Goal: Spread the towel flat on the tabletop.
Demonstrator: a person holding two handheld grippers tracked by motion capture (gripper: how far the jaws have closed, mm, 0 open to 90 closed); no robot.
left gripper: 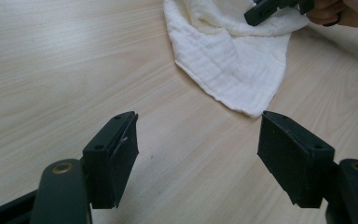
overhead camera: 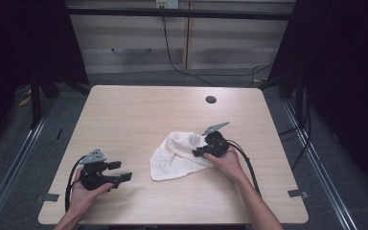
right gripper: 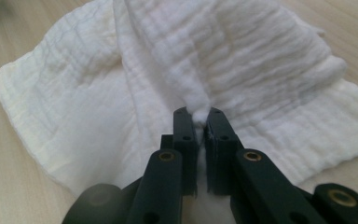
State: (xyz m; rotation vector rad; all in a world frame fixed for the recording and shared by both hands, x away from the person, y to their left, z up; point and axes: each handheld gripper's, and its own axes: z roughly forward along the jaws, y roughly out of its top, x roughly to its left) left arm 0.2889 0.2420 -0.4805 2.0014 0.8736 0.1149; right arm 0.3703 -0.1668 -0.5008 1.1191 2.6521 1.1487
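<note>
R gripper is clamped on a pinched fold of the white cloth, jaws nearly together w/ fabric bunched between the pads; cloth lies crumpled on the wooden table, right of centre. L gripper sits near the table's front-left edge, jaws wide apart, nothing between them, well apart from the cloth.

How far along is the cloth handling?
Done: the right tongs are shut on a pinched ridge of the crumpled white woven cloth. In hand: part of the cloth is raised off the wooden table. Left: the open left tongs hold nothing; cloth remains bunched.
</note>
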